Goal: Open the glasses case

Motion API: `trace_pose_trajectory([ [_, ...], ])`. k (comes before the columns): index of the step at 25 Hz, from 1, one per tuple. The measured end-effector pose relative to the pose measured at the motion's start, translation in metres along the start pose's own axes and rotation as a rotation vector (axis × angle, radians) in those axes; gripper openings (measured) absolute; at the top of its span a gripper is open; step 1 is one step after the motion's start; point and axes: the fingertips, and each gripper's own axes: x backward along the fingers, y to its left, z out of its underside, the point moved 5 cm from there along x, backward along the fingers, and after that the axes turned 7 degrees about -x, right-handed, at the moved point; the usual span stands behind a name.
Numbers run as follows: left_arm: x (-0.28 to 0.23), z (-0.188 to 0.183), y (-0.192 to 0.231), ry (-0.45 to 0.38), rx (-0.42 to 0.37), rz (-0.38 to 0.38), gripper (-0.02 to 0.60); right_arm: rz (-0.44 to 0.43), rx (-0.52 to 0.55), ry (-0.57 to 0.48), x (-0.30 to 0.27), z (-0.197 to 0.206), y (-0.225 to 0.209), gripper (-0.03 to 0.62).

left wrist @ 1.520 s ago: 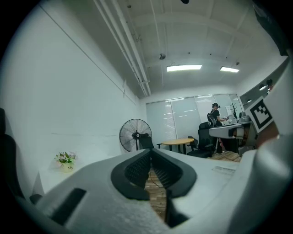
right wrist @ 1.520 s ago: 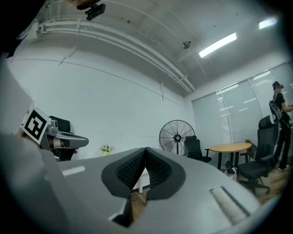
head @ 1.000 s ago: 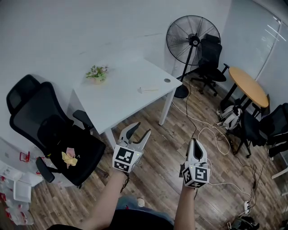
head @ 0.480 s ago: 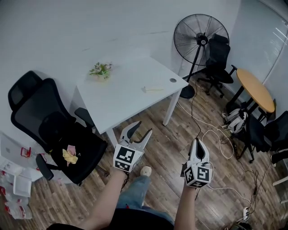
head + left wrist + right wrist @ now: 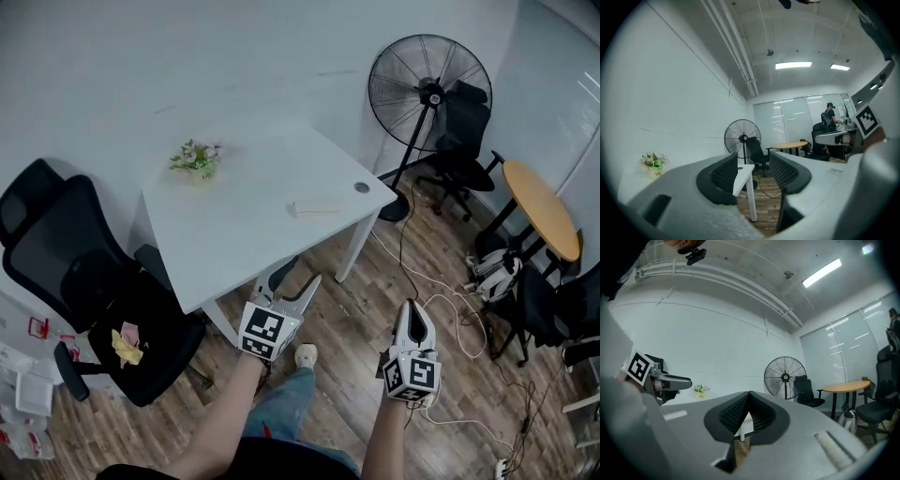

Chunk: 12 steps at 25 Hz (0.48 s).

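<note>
The glasses case [image 5: 314,208], a pale slim bar, lies shut on the white table [image 5: 234,234] near its right side. My left gripper [image 5: 298,273] hovers level just off the table's front edge, jaws open with nothing between them. In the left gripper view the left gripper [image 5: 753,165] frames the table's corner and leg. My right gripper [image 5: 412,307] hangs over the wooden floor to the right of the table, its tips together. In the right gripper view the right gripper [image 5: 749,402] has its pads meeting at the tip and holds nothing.
A small potted plant [image 5: 195,157] stands at the table's far left. A black office chair [image 5: 84,281] is at the left. A standing fan [image 5: 429,89], a round wooden table [image 5: 539,197] and loose cables [image 5: 441,291] are at the right.
Both grippers have moved forward, closer to the white table; the left one now reaches its front edge. The chair has slid left in view.
</note>
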Motion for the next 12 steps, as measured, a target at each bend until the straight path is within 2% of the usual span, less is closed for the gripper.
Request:
trace_pose_trajectory([
  [6,-0.105,0.016,0.041,0.033,-0.001,-0.004,0.210,0.001,-0.020,0.038,-0.103,0.008,-0.047,0.012],
  [12,-0.190,0.029,0.082,0.082,0.004,-0.008,0.215,-0.051,-0.025,0.056,-0.210,0.006,-0.072,0.012],
])
